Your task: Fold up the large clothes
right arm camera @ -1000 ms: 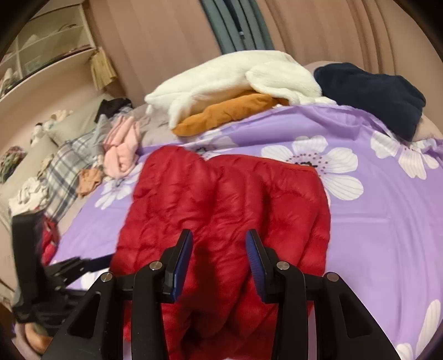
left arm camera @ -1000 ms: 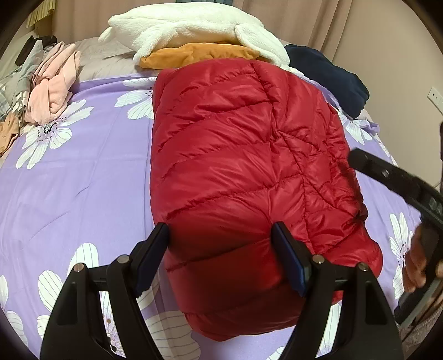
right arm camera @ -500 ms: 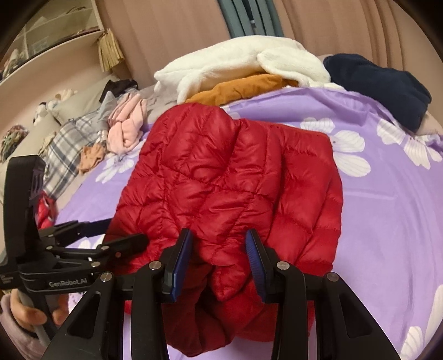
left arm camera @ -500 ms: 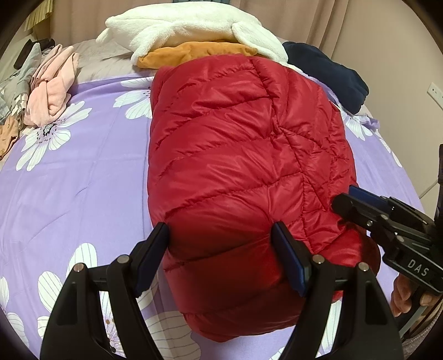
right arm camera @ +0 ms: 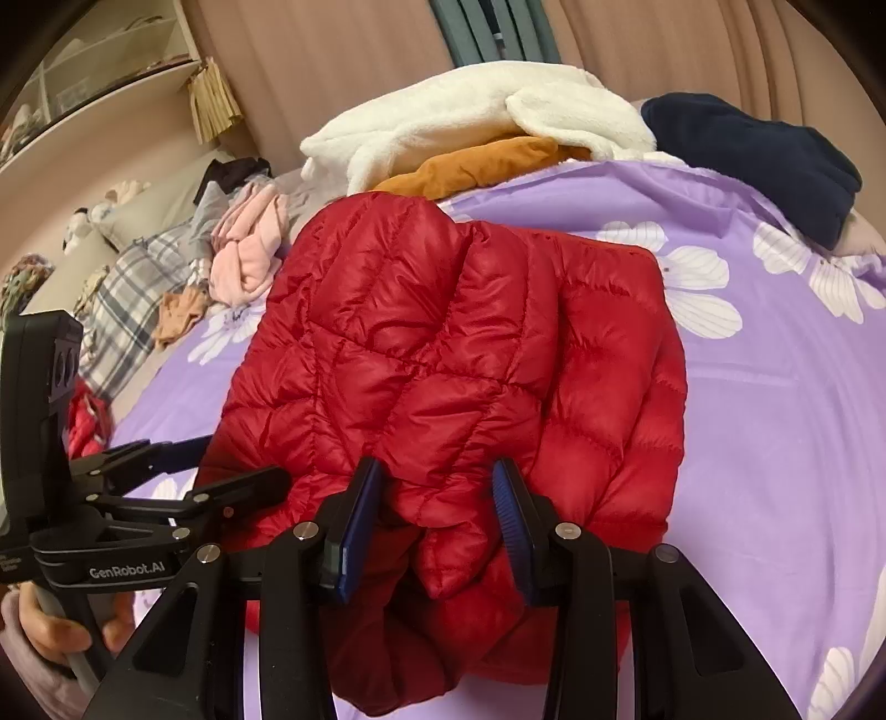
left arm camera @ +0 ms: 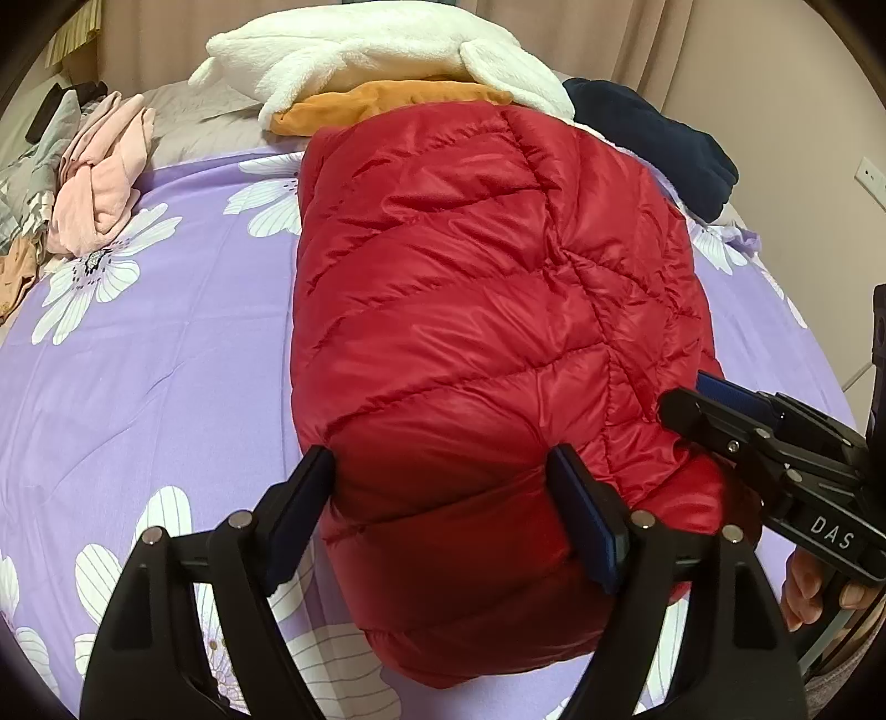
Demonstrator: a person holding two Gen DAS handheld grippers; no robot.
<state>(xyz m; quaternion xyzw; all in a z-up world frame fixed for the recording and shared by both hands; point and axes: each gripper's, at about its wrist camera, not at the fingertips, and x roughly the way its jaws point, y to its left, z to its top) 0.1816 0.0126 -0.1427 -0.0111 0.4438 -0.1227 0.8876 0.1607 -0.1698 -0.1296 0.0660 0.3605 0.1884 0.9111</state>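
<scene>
A red quilted puffer jacket [left arm camera: 476, 332] lies folded into a long bundle on the purple flowered bedsheet [left arm camera: 155, 354]. It also shows in the right wrist view [right arm camera: 454, 376]. My left gripper [left arm camera: 443, 515] is open, its jaws straddling the near end of the bundle. My right gripper [right arm camera: 437, 526] is open, with a fold of the jacket between its jaws at the near right corner. It also shows in the left wrist view [left arm camera: 714, 410] against the jacket's right side. The left gripper appears in the right wrist view [right arm camera: 221, 471] at the jacket's left edge.
A white fleece [left arm camera: 376, 50] over an orange garment [left arm camera: 382, 102] lies at the far end of the bed. A navy garment [left arm camera: 653, 144] lies far right. Pink clothes [left arm camera: 99, 171] and plaid clothes [right arm camera: 127, 293] are piled at the left. A wall stands right.
The right gripper has come down and forward onto the jacket's near right corner. The jacket looms larger in both views. The left gripper has barely moved.
</scene>
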